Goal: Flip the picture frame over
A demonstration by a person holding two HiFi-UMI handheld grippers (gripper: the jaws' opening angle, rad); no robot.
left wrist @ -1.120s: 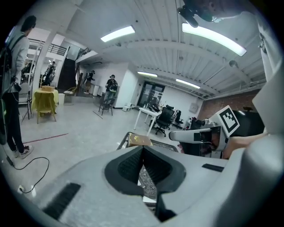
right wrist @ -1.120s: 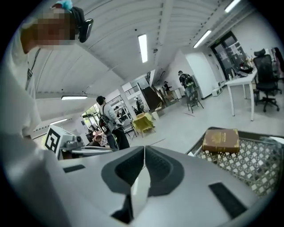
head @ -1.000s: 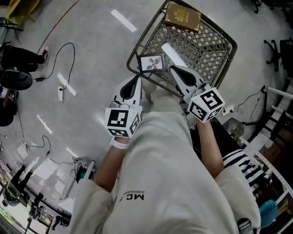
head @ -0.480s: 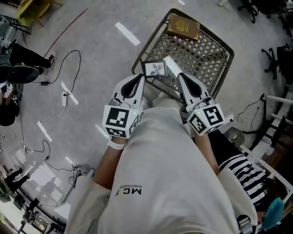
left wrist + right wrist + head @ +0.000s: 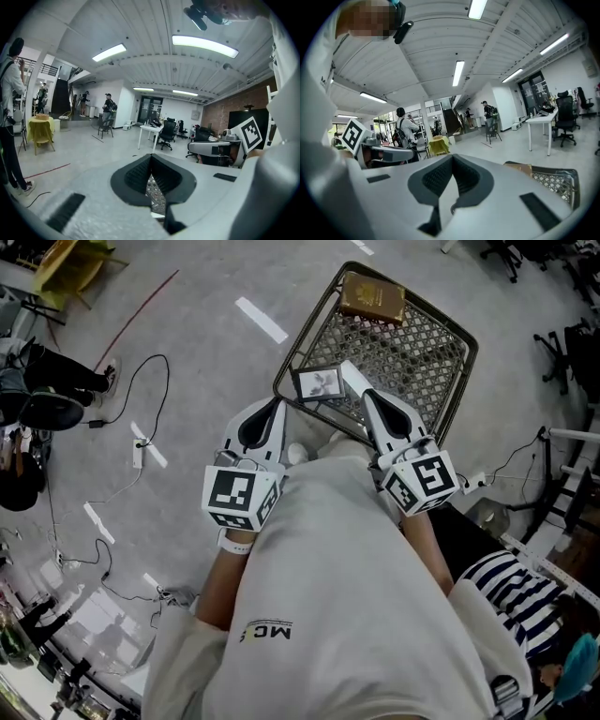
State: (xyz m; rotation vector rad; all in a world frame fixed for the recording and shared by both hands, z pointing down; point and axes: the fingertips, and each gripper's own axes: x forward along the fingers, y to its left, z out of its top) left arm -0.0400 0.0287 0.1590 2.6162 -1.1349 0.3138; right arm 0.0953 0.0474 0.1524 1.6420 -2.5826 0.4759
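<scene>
In the head view a small picture frame [image 5: 319,384] lies picture side up in the near left corner of a dark wire mesh basket [image 5: 311,325]. A brown book [image 5: 372,296] lies at the basket's far end. My left gripper [image 5: 279,403] points at the basket's near rim, just left of the frame and apart from it. Its jaws are shut and hold nothing [image 5: 150,157]. My right gripper [image 5: 359,390] reaches over the near rim just right of the frame. It is also shut and holds nothing [image 5: 452,158]. Whether it touches the frame is unclear.
The basket stands on a grey floor. Black cables [image 5: 141,399] and a power strip [image 5: 138,454] lie on the floor to the left, near a person's feet [image 5: 56,381]. Office chairs [image 5: 562,343] and striped cloth [image 5: 511,587] are at the right.
The view has shifted a little, so the basket and frame sit slightly lower in it. The left gripper has drawn back slightly to the lower left. Both grippers stay shut.
</scene>
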